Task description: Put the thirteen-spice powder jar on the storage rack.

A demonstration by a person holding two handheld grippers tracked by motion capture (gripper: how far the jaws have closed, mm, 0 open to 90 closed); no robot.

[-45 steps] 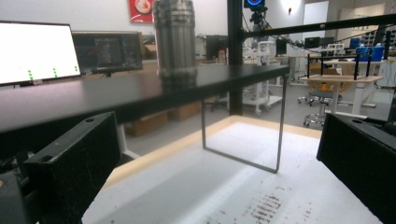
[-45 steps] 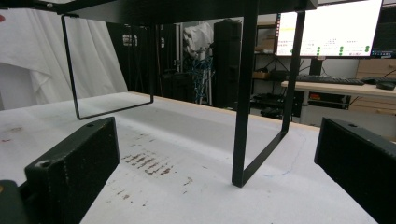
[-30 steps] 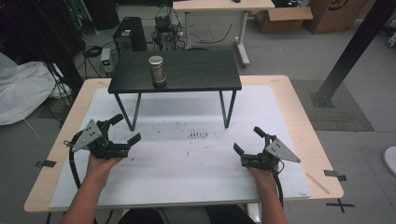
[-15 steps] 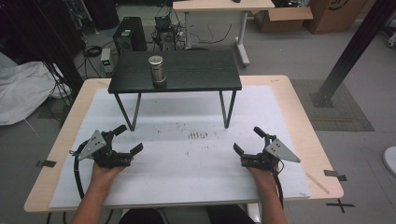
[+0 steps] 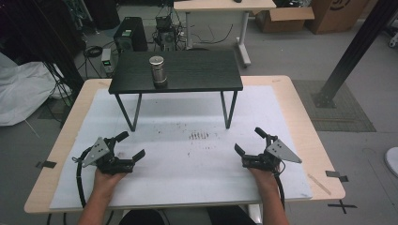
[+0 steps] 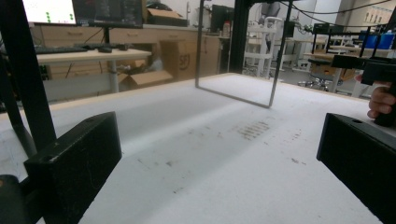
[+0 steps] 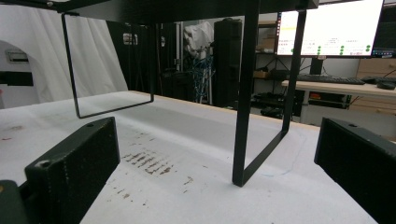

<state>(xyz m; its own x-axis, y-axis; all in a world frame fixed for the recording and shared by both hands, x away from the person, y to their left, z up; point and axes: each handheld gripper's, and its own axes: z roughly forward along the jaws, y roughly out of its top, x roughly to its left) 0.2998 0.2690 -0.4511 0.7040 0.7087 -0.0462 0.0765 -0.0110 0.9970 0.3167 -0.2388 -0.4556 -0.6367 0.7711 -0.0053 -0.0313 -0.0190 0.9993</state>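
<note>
- White mat point(image 5: 187, 154) covers a wooden table point(image 5: 300, 108); grey floor, desks and boxes behind.
- Can point(image 5: 157, 71) stands on the black stand point(image 5: 197, 70), well apart from both grippers.
- Left gripper point(image 5: 127, 146) and right gripper point(image 5: 248, 140) rest on the mat, jaws spread, empty.
- Dark smudges point(image 5: 199, 136) lie between them.

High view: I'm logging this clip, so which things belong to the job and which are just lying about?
In play:
left gripper, open
right gripper, open
metal can on the black shelf

Lying about:
cardboard box
white sheet
computer tower
</note>
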